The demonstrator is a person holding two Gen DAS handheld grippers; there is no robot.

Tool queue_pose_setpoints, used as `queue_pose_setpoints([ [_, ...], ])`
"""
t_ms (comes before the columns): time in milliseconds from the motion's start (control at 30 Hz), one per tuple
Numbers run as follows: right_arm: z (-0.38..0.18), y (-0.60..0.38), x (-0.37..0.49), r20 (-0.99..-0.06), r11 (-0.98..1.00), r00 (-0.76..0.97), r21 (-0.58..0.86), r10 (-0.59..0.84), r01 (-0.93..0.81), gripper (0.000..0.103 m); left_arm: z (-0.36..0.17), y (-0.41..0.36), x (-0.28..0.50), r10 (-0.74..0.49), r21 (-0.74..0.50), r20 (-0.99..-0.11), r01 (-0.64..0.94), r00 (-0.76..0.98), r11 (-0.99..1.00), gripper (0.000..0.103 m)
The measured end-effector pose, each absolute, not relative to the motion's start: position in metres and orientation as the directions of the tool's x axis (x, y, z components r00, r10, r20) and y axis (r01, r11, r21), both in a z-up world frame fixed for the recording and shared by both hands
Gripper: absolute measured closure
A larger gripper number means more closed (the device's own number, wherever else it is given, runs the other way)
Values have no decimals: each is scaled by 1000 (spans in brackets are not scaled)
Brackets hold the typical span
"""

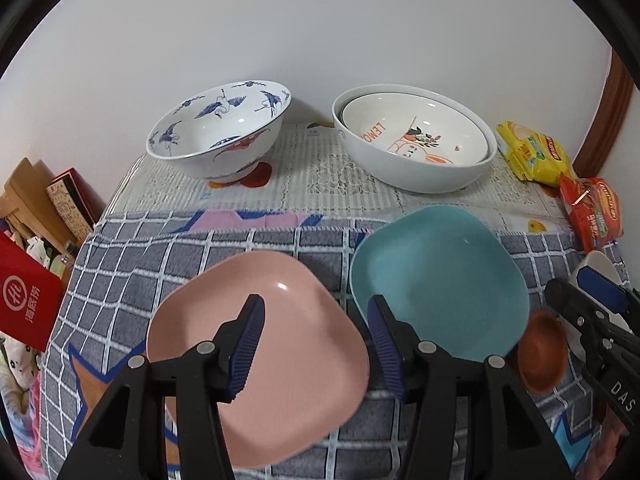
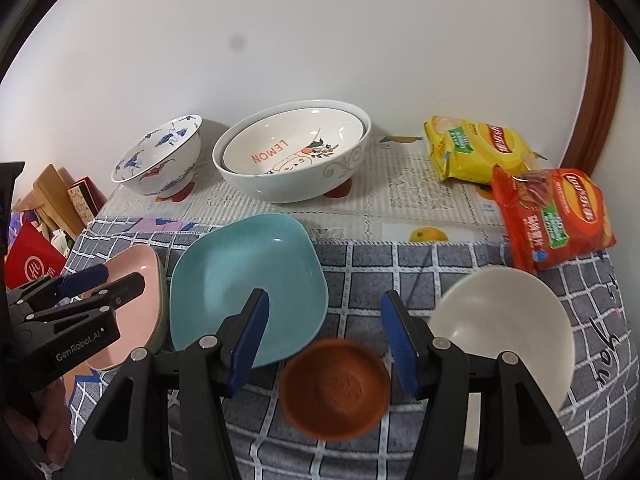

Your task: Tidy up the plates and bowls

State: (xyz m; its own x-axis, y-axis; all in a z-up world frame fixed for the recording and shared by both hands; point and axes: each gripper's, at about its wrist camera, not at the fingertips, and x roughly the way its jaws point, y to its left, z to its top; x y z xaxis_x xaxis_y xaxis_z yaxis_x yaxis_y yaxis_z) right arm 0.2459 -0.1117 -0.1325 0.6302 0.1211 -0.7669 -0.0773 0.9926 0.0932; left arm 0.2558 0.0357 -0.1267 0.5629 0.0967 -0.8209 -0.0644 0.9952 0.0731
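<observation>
Nearest, the left gripper (image 1: 316,322) hangs over a pink plate (image 1: 256,356), its jaws open and empty. The plate is squarish with rounded corners and sits on another plate whose green edge (image 2: 160,316) shows beneath it. The right gripper (image 2: 324,320) hangs with its jaws apart and empty above a small, round brown dish (image 2: 334,388). Beside the dish to the right lies a plain cream bowl (image 2: 508,328). Between the pink plate and the dish rests a teal plate (image 1: 436,280) of the same squarish shape.

All lie on a grey checked cloth (image 1: 132,272) covering the near part of the surface. Farther back, on a pale patterned mat (image 1: 320,176), stand a blue-and-white bowl (image 1: 216,132) and a large white bowl (image 1: 412,144) with a plate marked "LEMON" (image 2: 292,144) nested inside. To the right are a yellow packet (image 2: 476,148) and a red packet (image 2: 556,216). A white wall (image 1: 320,40) stands behind.
</observation>
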Motion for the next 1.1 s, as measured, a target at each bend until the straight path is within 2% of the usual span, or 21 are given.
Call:
queue_pose_setpoints([
  [300,-151,-108,271,-781,992,612,89,122,-85,46,-137,29,285,61,58,-825,-23,562,998,52],
  [500,-163,-103,283,-797,992,592,77,121,-98,55,-145,19,301,46,62,-833,10,551,998,52],
  [567,-168,-100,286,-805,993,583,54,105,-105,61,-149,16,306,55,72,-836,10,546,997,52],
  [667,-172,-94,288,-805,993,588,13,81,-119,64,-154,16,312,48,65,-843,12,536,998,58],
  [800,-175,-92,292,-811,990,576,29,103,-136,68,-159,13,316,44,66,-851,24,524,998,65],
  [967,-182,-91,297,-825,991,559,10,85,-136,76,-166,13,322,58,77,-859,16,509,997,69],
  [1100,-186,-89,300,-831,990,551,-2,77,-141,81,-170,12,324,55,76,-865,21,499,997,76],
])
